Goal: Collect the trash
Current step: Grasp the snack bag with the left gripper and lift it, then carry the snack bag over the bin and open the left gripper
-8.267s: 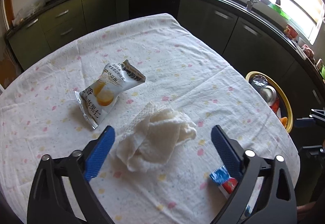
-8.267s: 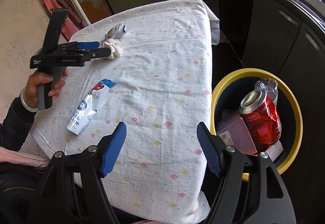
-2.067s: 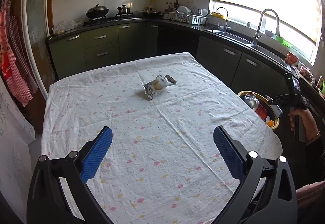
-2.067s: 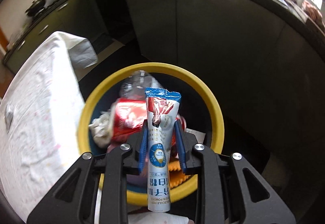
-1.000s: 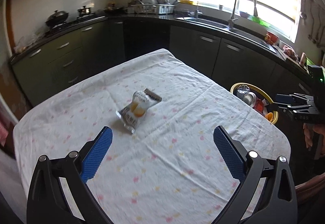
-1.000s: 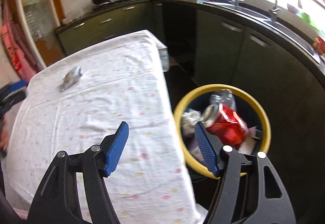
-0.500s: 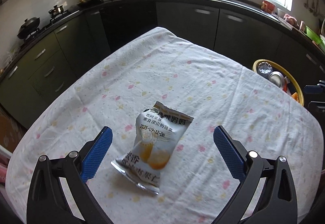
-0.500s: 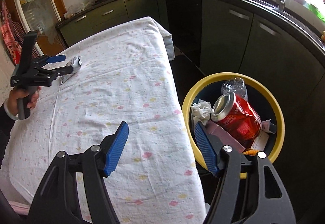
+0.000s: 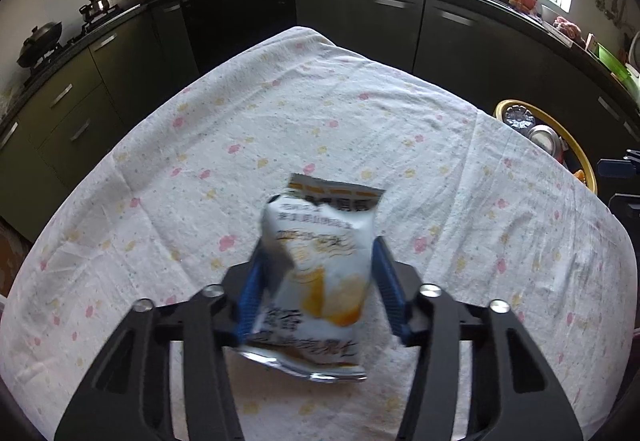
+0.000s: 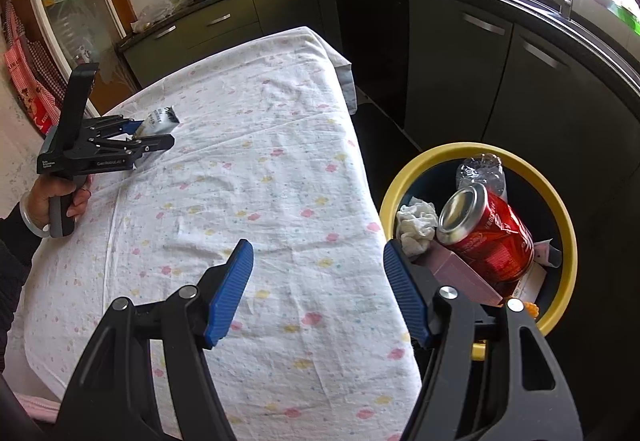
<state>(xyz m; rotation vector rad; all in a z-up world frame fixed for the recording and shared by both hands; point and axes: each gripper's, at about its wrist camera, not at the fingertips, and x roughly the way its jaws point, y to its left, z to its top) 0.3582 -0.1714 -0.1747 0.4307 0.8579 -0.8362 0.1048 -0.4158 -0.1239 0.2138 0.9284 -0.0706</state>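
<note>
white snack bag (image 9: 320, 273) between closing left claw (image 9: 318, 291) pads, on tablecloth (image 9: 320, 121)

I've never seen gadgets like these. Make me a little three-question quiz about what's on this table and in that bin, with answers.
1. True or false: the snack packet lies between the fingers of the left gripper.
2. Which sits in the yellow-rimmed bin: A) a red can, B) a green mug, C) a banana?
3. Fill in: the right gripper holds ____.

Key: 1 true; its jaws are closing on it. 2 A. 3 nothing; it hangs open above the floral tablecloth.
</note>
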